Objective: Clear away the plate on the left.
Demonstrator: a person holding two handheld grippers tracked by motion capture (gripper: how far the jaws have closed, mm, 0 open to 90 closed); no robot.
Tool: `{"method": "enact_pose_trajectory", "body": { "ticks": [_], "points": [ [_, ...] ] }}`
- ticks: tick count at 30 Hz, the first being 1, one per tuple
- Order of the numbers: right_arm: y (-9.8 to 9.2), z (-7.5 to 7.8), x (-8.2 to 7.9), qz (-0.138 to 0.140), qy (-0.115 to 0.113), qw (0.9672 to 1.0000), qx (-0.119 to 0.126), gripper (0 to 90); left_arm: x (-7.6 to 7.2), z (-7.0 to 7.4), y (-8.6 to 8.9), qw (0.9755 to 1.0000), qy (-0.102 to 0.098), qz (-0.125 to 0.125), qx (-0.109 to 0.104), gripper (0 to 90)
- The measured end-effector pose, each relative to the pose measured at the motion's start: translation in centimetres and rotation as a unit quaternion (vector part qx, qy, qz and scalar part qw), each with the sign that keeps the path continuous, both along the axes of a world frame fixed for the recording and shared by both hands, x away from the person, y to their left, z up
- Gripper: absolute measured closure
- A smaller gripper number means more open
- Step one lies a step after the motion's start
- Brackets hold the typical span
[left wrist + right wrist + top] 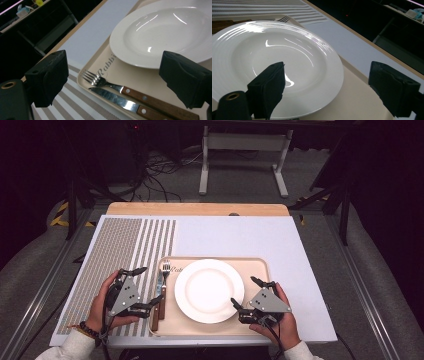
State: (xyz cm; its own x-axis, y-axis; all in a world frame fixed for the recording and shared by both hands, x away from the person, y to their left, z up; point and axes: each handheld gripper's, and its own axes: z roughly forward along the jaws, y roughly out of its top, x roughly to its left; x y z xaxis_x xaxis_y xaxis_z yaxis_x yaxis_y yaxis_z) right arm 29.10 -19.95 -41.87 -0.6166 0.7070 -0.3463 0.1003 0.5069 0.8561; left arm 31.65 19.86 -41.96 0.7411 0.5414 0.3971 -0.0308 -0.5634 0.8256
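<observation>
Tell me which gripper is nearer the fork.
Left. The left gripper sits beside the fork and knife; the right gripper is across the plate.

— On the tabletop's left side?
— Striped placemat (125, 245), lying flat on the white board (240, 237).
— Beyond the far edge?
— White stand frame (245, 142); beside it a dark tangle (160, 170), probably cables, on the floor.
</observation>
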Motion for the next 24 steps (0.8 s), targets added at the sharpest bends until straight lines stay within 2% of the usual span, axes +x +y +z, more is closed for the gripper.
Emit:
{"method": "enact_pose_trajectory", "body": {
  "ticks": [3, 6, 10, 24],
  "points": [
    [-0.1, 0.0, -0.1, -0.002, -0.001, 1.0, -0.001, 15.0, -0.2, -0.1, 0.7, 0.9999, 0.007, 0.005, -0.011, 9.0],
    [0.0, 0.0, -0.1, -0.002, -0.002, 1.0, -0.002, 15.0, -0.3, -0.2, 1.1, 0.9999, 0.009, 0.007, -0.01, 8.7],
    [-0.1, 0.0, -0.2, -0.004, -0.001, 1.0, -0.002, 15.0, -0.7, -0.6, 2.2, 0.9996, 0.013, 0.022, -0.007, 7.8],
    [-0.5, 0.0, -0.3, -0.01, -0.001, 0.9999, -0.003, 14.8, -2.3, -1.8, 5.7, 0.9972, 0.033, 0.056, -0.037, 7.9]
  ]
}}
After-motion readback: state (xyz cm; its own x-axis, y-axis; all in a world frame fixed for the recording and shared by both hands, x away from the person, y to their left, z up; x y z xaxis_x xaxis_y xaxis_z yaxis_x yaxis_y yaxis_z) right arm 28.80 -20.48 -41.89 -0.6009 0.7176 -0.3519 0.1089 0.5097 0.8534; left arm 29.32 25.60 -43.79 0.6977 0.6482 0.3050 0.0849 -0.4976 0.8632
